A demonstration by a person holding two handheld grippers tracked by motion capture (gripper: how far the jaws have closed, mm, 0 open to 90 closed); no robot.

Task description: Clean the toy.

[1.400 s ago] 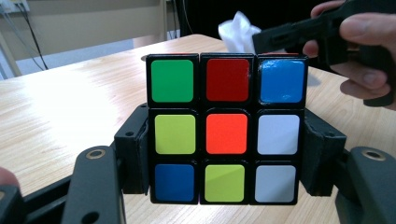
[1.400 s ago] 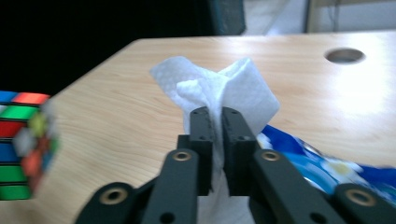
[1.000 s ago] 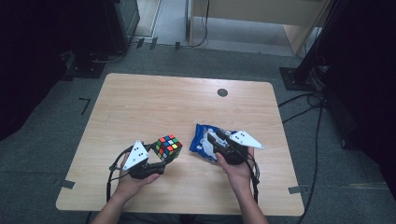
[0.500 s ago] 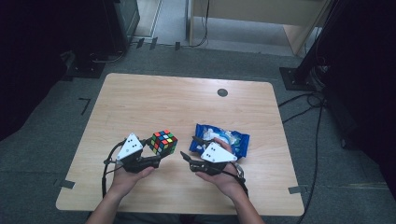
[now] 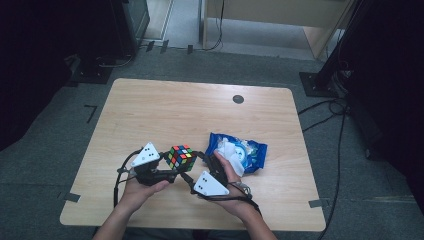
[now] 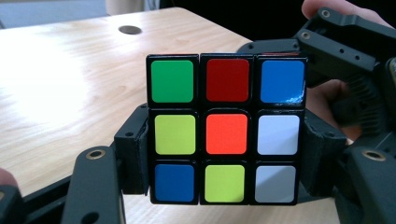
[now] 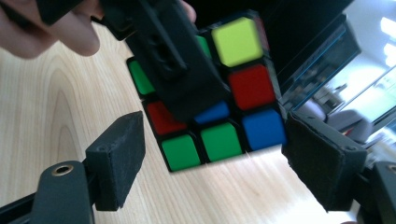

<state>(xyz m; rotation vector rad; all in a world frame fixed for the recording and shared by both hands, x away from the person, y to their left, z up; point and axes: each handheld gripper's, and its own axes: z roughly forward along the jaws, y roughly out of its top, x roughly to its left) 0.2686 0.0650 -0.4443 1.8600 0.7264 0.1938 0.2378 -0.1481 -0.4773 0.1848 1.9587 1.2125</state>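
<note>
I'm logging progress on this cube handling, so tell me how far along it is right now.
Done: the left gripper is shut on the Rubik's cube, holding it above the wooden table. In hand: the right gripper, jaws just opened, sits beside the cube with its pads apart and off it. Left: likely closing on a layer to turn it. The blue snack bag lies aside.

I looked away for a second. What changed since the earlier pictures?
The right gripper left the blue bag and swung over to the cube, its fingers just opening, nothing between them yet. The left gripper stayed shut on the cube; the bag stayed put.
</note>
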